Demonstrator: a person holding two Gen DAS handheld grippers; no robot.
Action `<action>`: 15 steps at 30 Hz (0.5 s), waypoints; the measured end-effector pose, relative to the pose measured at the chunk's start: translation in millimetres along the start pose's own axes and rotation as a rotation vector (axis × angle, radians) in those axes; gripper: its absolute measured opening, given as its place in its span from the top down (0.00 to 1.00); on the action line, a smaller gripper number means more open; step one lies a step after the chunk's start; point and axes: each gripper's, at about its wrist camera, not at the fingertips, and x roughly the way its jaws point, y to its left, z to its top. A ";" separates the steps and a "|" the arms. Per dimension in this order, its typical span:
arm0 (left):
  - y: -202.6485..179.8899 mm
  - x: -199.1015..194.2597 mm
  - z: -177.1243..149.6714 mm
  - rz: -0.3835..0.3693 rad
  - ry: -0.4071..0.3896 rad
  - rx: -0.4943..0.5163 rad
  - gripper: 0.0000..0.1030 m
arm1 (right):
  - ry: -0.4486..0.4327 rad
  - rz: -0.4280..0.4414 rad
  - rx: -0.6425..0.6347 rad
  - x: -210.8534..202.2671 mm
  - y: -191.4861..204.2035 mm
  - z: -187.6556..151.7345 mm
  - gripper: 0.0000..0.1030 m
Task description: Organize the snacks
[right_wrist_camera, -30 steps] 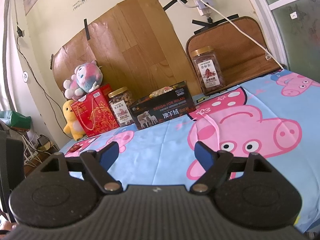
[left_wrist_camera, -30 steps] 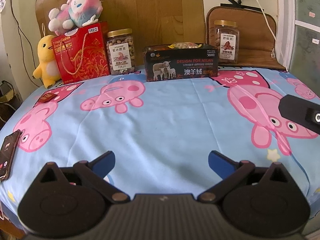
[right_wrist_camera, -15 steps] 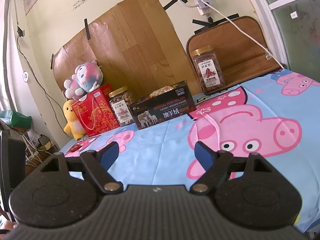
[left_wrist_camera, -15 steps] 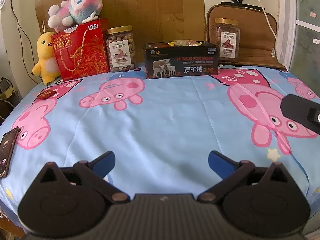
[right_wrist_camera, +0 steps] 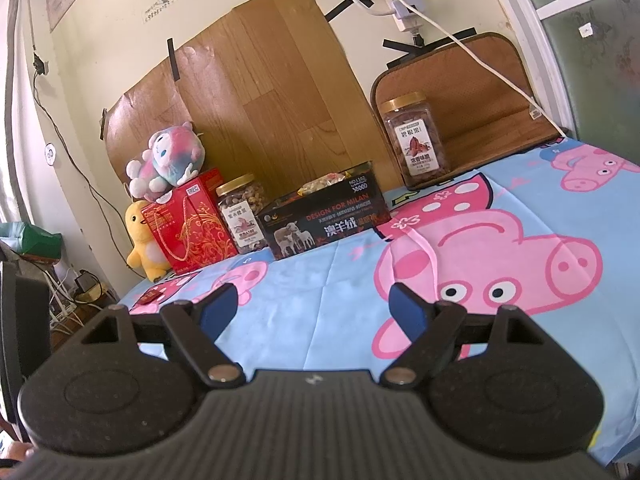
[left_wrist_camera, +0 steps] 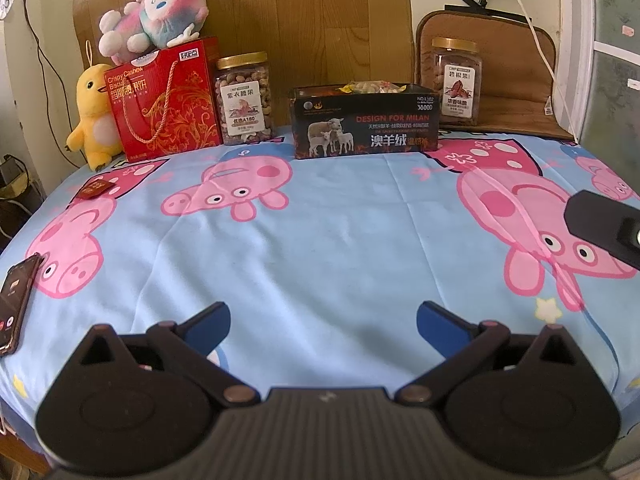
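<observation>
The left gripper (left_wrist_camera: 323,322) has its blue-tipped fingers spread wide and holds nothing; it hangs over the blue cartoon-pig sheet (left_wrist_camera: 320,248). The right gripper (right_wrist_camera: 314,308) is also spread and holds nothing. At the far edge, by the wall, stands a black open box (left_wrist_camera: 365,125) with snacks inside. To its left are a cashew jar (left_wrist_camera: 244,98) and a red gift bag (left_wrist_camera: 164,100); to its right, a pecan jar (left_wrist_camera: 456,80). A small red packet (left_wrist_camera: 94,189) lies alone on the sheet near the left side.

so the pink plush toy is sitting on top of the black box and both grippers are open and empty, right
Not quite. The pink plush toy sits on top of the red gift box, not the black box; the left wrist view shows it. The rest stands: left gripper and right gripper are open and empty.
</observation>
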 end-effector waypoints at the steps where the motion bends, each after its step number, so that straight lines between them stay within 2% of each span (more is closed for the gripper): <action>1: 0.3 -0.1 0.0 0.001 -0.001 -0.001 0.00 | 0.000 0.000 0.000 -0.1 0.0 0.0 0.18; 15: 2.2 -1.0 0.6 0.028 -0.006 -0.006 0.00 | 0.001 0.000 0.003 -0.3 -1.3 -1.0 0.18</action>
